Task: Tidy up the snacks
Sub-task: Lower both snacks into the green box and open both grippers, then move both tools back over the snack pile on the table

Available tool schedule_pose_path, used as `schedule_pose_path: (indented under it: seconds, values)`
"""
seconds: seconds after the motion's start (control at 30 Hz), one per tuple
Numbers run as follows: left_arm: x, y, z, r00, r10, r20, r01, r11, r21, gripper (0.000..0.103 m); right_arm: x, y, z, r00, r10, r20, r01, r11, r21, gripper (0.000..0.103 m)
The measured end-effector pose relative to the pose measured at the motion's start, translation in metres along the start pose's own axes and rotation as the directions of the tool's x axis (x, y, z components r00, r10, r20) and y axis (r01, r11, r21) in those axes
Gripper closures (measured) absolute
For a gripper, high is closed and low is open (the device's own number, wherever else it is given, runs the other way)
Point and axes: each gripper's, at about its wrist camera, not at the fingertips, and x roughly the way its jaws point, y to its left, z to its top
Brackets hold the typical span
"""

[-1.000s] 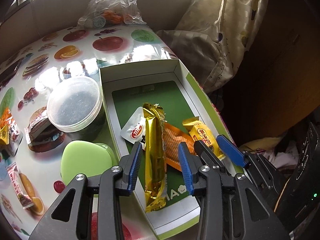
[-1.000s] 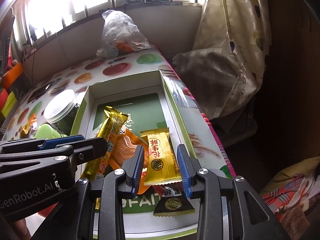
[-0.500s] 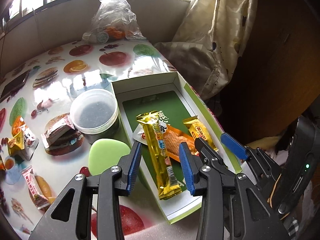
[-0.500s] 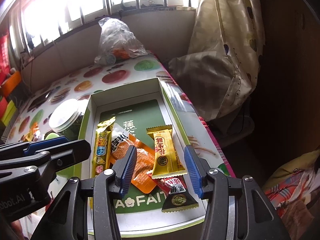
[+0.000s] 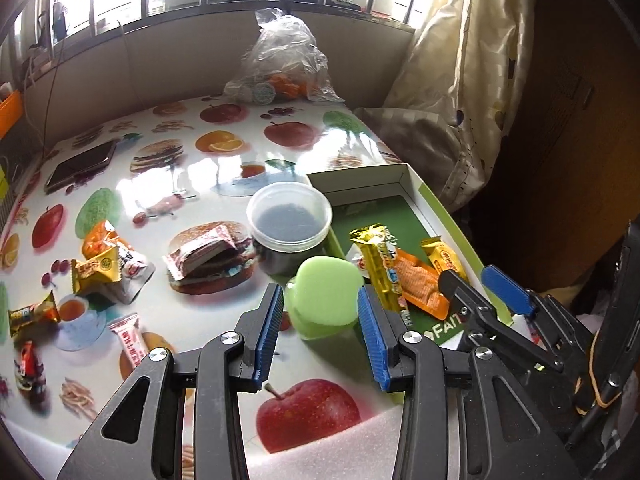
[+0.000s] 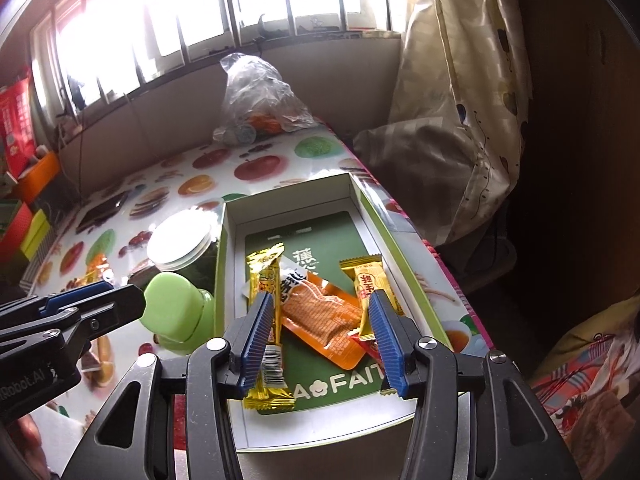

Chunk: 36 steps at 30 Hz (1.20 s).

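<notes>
Left gripper (image 5: pixel 320 334) and right gripper (image 6: pixel 318 338) both gaping wide, empty, hovering lower centre; gold snack bar (image 6: pixel 267 308) lying in green-rimmed box (image 6: pixel 404 268).

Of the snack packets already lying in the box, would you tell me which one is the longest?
The long gold bar on the left side of the box; it outstretches the orange pouch and the short yellow packet beside it.

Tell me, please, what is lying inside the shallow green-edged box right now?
The box holds a long gold bar, an orange packet and a yellow candy wrapper. A red wrapper peeks from under the yellow one; the right gripper hides the rest.
</notes>
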Motion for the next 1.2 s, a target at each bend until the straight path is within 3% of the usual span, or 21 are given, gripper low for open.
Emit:
schedule_pose_path:
  seconds: [0.63, 1.2]
  values:
    - [-0.028, 0.078, -0.031, 0.995, 0.102, 0.019, -0.1, 0.991, -0.087, 0.063, -0.02, 0.06, -0.005, 0.995, 0.099, 0.028, -0.097, 0.993, -0.074, 0.054]
    - [-0.05, 0.169, -0.059, 0.984, 0.179, 0.018, -0.172, 0.964, -0.205, 0.063, -0.002, 0.139, -0.02, 0.978, 0.203, -0.054, -0.209, 0.957, -0.201, 0.054]
